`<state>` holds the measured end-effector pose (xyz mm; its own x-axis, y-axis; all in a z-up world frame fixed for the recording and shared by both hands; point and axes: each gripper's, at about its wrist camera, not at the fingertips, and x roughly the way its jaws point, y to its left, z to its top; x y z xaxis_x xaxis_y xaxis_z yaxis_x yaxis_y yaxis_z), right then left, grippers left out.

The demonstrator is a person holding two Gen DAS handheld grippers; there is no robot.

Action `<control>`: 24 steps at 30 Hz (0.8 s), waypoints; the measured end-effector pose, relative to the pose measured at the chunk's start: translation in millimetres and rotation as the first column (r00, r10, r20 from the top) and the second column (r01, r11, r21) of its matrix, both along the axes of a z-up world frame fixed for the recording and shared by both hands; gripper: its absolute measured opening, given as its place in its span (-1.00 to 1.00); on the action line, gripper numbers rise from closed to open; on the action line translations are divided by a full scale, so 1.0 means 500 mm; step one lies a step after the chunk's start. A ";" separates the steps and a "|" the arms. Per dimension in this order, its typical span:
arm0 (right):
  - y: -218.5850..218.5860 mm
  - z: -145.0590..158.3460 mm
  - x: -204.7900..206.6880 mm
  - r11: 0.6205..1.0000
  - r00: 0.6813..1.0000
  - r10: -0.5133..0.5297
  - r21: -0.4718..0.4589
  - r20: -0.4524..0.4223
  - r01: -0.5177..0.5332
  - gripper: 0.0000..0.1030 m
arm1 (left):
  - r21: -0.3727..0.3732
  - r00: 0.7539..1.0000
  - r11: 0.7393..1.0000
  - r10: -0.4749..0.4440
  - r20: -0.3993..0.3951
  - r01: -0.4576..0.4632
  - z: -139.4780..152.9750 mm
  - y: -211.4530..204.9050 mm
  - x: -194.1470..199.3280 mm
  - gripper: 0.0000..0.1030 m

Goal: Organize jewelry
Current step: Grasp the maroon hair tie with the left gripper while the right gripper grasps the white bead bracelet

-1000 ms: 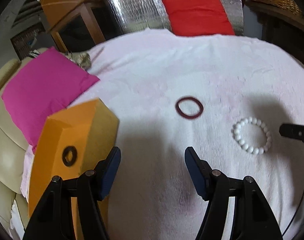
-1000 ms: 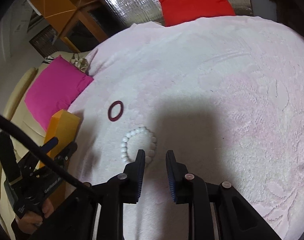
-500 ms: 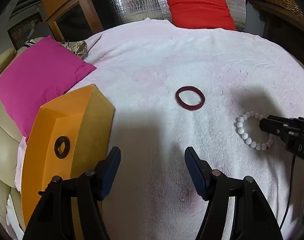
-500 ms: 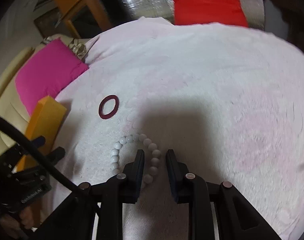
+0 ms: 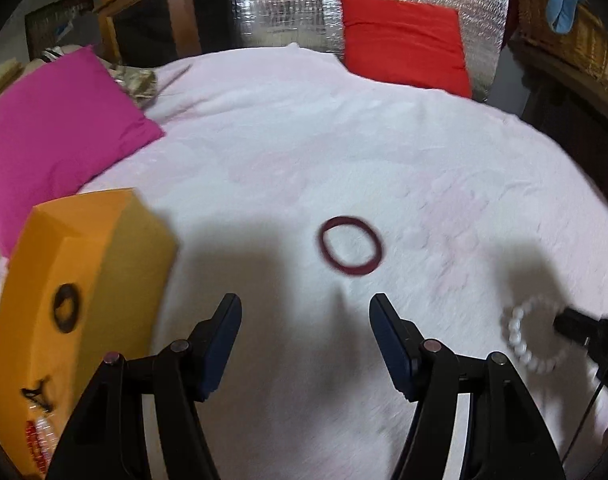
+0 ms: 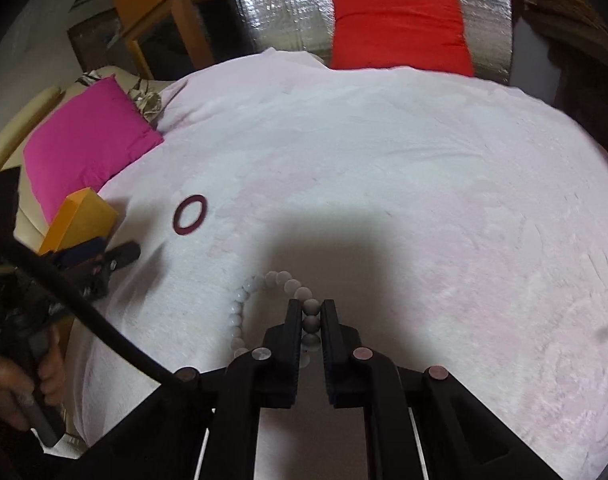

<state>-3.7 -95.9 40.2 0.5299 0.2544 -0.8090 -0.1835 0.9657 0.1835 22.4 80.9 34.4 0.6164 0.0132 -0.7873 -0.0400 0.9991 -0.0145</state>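
Note:
A white bead bracelet (image 6: 260, 300) lies on the pale pink bedspread (image 6: 423, 184). My right gripper (image 6: 311, 307) is shut on its right side, with beads pinched between the pads. The bracelet also shows at the right of the left wrist view (image 5: 523, 336). A dark red ring bangle (image 5: 351, 246) lies just ahead of my left gripper (image 5: 305, 308), which is open and empty above the cloth. An orange box (image 5: 68, 300) stands at the left gripper's left side. The bangle (image 6: 190, 214) and box (image 6: 80, 218) also show in the right wrist view.
A magenta cushion (image 5: 52, 136) lies at the left edge of the bed and a red cushion (image 5: 403, 40) at the far edge. A silver foil panel (image 5: 288, 0) and wooden furniture (image 5: 152, 12) stand behind. A wicker basket (image 5: 563, 32) is at the far right.
My right gripper moved forward over the bead bracelet and closed on its right side. My left gripper moved a little closer to the red bangle and stayed open.

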 end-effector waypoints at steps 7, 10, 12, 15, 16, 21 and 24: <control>-0.035 -0.016 -0.025 1.000 0.999 0.004 -0.007 -0.036 -0.004 -0.80 | -0.182 0.998 0.981 0.054 -0.045 -0.062 -0.037 0.003 0.068 0.34; -0.054 -0.019 -0.036 1.000 0.999 0.007 0.016 -0.046 -0.006 -0.80 | -0.224 0.995 0.970 0.083 -0.046 -0.092 -0.052 -0.001 0.093 0.34; -0.058 -0.021 -0.042 1.000 0.999 0.009 0.026 -0.050 -0.008 -0.80 | -0.215 0.995 0.971 0.091 -0.048 -0.100 -0.057 -0.009 0.104 0.34; -0.061 -0.023 -0.049 0.999 0.998 0.017 0.031 -0.052 -0.015 -0.80 | -0.196 0.995 0.976 0.090 -0.042 -0.096 -0.060 -0.023 0.120 0.33; -0.059 -0.022 -0.049 0.999 0.998 0.018 0.030 -0.053 -0.017 -0.80 | -0.194 0.995 0.976 0.088 -0.044 -0.095 -0.062 -0.028 0.125 0.33; -0.065 -0.023 -0.054 0.999 0.998 0.028 0.037 -0.057 -0.026 -0.80 | -0.234 0.998 0.970 0.050 -0.044 -0.059 -0.066 -0.034 0.129 -0.35; -0.070 -0.022 -0.056 0.999 0.998 0.032 0.042 -0.060 -0.030 -0.80 | -0.217 0.999 0.976 0.010 -0.036 -0.018 -0.058 -0.050 0.125 -0.68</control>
